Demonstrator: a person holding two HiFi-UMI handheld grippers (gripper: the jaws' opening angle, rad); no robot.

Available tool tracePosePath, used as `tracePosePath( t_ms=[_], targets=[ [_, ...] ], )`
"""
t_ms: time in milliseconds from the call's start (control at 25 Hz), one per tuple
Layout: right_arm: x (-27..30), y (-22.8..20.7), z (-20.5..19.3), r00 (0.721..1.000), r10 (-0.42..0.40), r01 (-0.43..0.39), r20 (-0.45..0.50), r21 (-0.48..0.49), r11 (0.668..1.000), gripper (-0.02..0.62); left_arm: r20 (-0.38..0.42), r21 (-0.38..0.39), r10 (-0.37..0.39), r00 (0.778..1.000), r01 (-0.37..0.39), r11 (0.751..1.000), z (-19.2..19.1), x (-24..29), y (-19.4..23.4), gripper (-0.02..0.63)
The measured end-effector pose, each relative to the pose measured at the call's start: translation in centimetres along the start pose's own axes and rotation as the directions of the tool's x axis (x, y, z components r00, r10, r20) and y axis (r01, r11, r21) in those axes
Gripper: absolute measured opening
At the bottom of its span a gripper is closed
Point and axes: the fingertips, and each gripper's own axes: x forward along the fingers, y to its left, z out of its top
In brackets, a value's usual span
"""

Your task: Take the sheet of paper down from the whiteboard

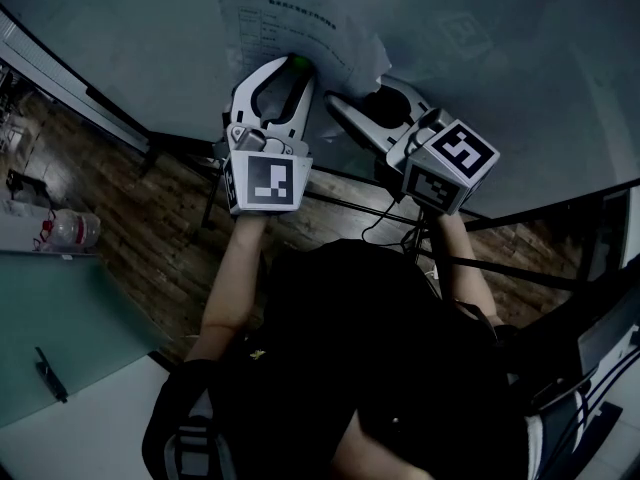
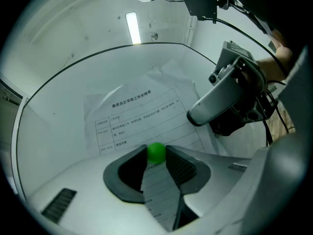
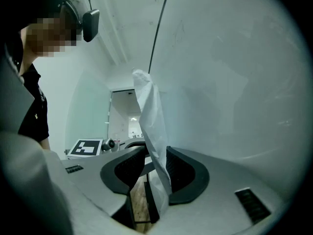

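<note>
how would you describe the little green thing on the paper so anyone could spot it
Start at the whiteboard and find the printed sheet of paper on it. On that sheet, between the tips of the left hand-held gripper, sits a green magnet. It is the only round, bright green thing there; everything around it is white or grey.

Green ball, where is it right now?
In the left gripper view, the green ball sits low in the middle, pinched between the left gripper's jaws, against the sheet of paper on the whiteboard.
</note>
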Motion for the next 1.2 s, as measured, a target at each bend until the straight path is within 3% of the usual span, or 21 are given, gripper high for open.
tracePosePath(
  t_ms=[600, 760, 880, 1200],
  targets=[
    [0.18, -0.11, -0.26, 1.0, 0.005, -0.005, -0.003, 0.0, 1.0, 0.101, -0.012, -0.003, 0.004, 1.0, -0.004, 1.0, -0.49, 0.1, 0.08, 0.138],
    [0.0, -0.68, 0.0, 1.0, -0.02, 0.021, 0.023, -0.028, 0.999, 0.028, -0.007, -0.001, 0.013, 1.0, -0.013, 1.0, -0.63, 0.09, 0.16, 0.138],
    [0.17, -0.27, 0.65, 0.998, 0.0, 0.001, 0.061, -0.014, 1.0, 0.026, -0.003, -0.005, 0.011, 1.0, -0.011, 1.0, -0.39, 0.16, 0.18, 0.137],
    [-0.13, -0.88, -0.06, 0.999, -0.035, 0.036, 0.015, -0.061, 0.997, 0.026, -0.001, -0.032, 0.012, 1.0, -0.012, 0.999, -0.18, 0.08, 0.26, 0.137]
  ],
)
